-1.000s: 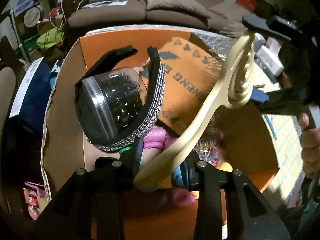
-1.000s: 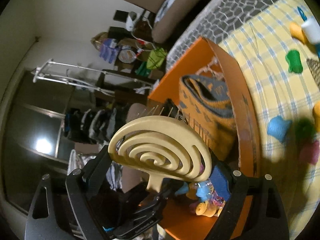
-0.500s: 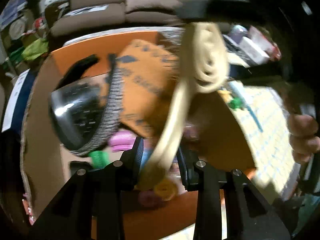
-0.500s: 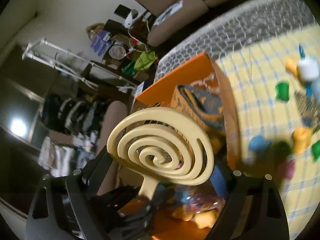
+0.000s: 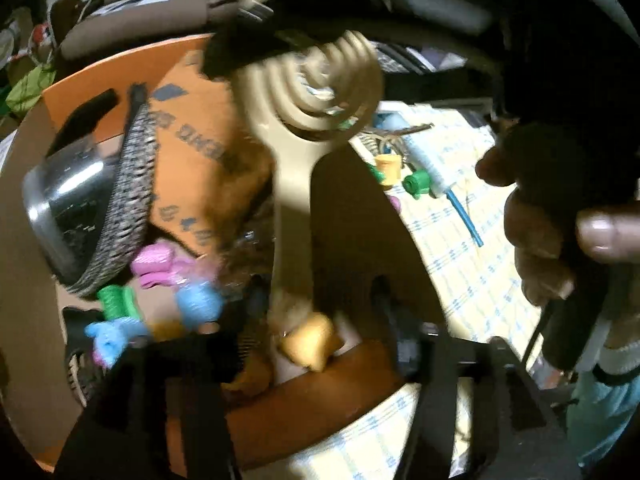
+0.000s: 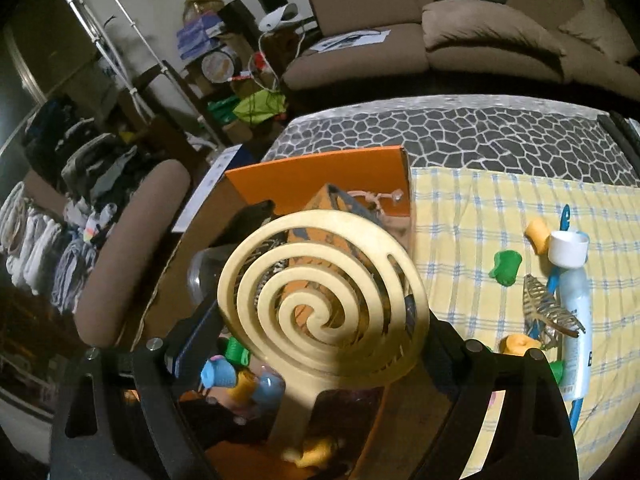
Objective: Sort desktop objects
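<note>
A cream spiral-headed paddle brush (image 6: 320,304) is clamped by its round head in my right gripper (image 6: 320,332), over the orange box (image 6: 320,176). In the left wrist view the brush (image 5: 292,184) hangs handle-down into the box (image 5: 320,408). My left gripper (image 5: 316,312) is open, its fingers apart on either side of the handle's lower end, blurred. The box holds a clear jar (image 5: 68,204), a patterned band (image 5: 128,200), an orange bag (image 5: 200,148) and small coloured toys (image 5: 160,268).
On the yellow checked cloth (image 6: 480,208) right of the box lie a white bottle (image 6: 572,300), a metal hair clip (image 6: 544,312), a blue stick and green and yellow toys (image 6: 506,268). A sofa (image 6: 440,32) stands behind, a chair (image 6: 132,240) to the left.
My left gripper has opened and let go of the brush handle. My right gripper has swung the brush upright over the box, handle down. Both views have shifted.
</note>
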Action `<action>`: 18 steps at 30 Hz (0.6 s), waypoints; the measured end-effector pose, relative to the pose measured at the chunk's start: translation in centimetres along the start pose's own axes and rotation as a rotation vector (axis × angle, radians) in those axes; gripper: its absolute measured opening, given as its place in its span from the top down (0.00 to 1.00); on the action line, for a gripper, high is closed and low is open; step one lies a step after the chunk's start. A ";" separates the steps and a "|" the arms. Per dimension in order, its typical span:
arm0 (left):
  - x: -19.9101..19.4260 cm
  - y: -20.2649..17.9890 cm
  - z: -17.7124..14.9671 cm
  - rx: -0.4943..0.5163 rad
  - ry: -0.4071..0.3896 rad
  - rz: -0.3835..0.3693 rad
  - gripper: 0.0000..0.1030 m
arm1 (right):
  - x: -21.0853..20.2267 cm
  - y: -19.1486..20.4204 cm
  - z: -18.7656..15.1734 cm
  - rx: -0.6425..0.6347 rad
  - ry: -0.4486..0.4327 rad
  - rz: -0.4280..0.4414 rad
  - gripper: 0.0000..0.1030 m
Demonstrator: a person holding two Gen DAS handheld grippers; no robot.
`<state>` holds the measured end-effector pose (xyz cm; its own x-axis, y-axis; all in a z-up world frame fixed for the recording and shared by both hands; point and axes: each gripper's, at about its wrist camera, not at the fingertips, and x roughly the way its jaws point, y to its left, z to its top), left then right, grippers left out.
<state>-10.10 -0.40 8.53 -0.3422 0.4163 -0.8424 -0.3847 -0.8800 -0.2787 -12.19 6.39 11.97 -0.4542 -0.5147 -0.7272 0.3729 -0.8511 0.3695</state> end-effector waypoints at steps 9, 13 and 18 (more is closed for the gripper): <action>-2.5 2.4 -0.8 -0.036 -0.039 0.033 0.32 | 0.5 -0.8 0.2 0.081 -0.005 0.114 0.05; -1.7 2.1 -1.0 -0.038 -0.030 0.046 0.32 | -0.7 -1.8 0.6 0.121 -0.065 0.100 0.05; -1.6 2.4 -0.8 -0.047 -0.043 0.041 0.32 | -2.0 -1.8 1.1 0.096 -0.120 0.104 0.28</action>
<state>-9.81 -3.34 8.87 -0.3938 0.3879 -0.8333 -0.3288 -0.9061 -0.2664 -12.81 8.82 13.35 -0.5129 -0.6043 -0.6098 0.3468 -0.7956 0.4967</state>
